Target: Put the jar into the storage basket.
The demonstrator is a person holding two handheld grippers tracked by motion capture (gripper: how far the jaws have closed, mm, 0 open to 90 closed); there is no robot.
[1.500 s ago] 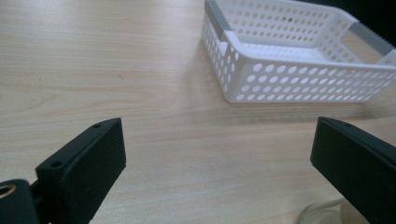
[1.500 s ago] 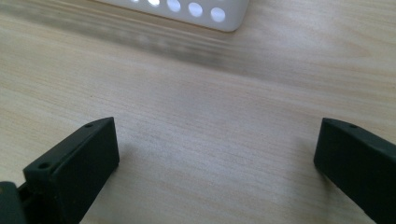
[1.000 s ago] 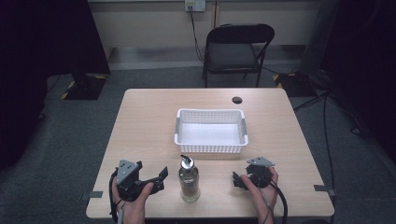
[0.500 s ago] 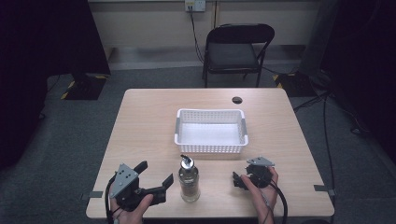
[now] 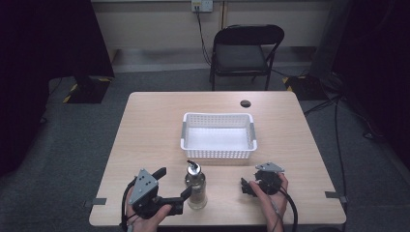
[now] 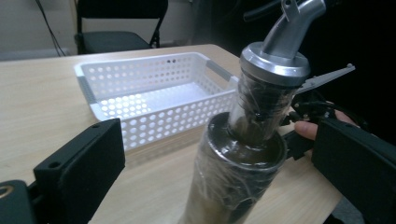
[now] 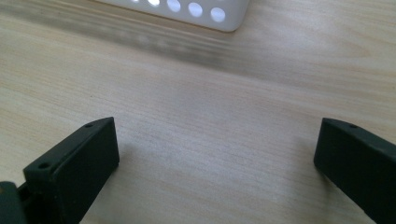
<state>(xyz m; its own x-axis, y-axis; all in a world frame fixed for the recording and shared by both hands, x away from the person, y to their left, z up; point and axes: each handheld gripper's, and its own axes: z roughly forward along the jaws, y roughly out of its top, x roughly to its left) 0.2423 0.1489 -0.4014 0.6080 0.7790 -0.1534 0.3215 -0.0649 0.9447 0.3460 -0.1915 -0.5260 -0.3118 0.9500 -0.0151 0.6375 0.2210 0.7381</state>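
Glass is the concern here: the clear glass oil bottle with a steel pourer spout (image 5: 195, 187) stands upright near the front edge of the light wooden table (image 5: 154, 125), just in front of the white perforated plastic basket (image 5: 217, 152). It appears wrapped in clingy plastic film, which may give a little grip — but the round glass body under it is hard, probably fairly heavy and liable to slip or tip if pinched off-centre.

The left gripper (image 5: 173, 190) has its black fingers (image 6: 79, 161) spread wide, one on each side of the bottle's body, not yet touching it as far as the left gripper view shows. The best hold looks to be on the broad lower cylinder, below the shoulder; the narrow neck and slanted spout (image 6: 292, 28) offer poor purchase and would leave the weight swinging below.

The right gripper (image 5: 245, 186) rests on the table near the front right corner, well apart from the bottle — its fingers (image 7: 74, 161) released, with bare wood between them.
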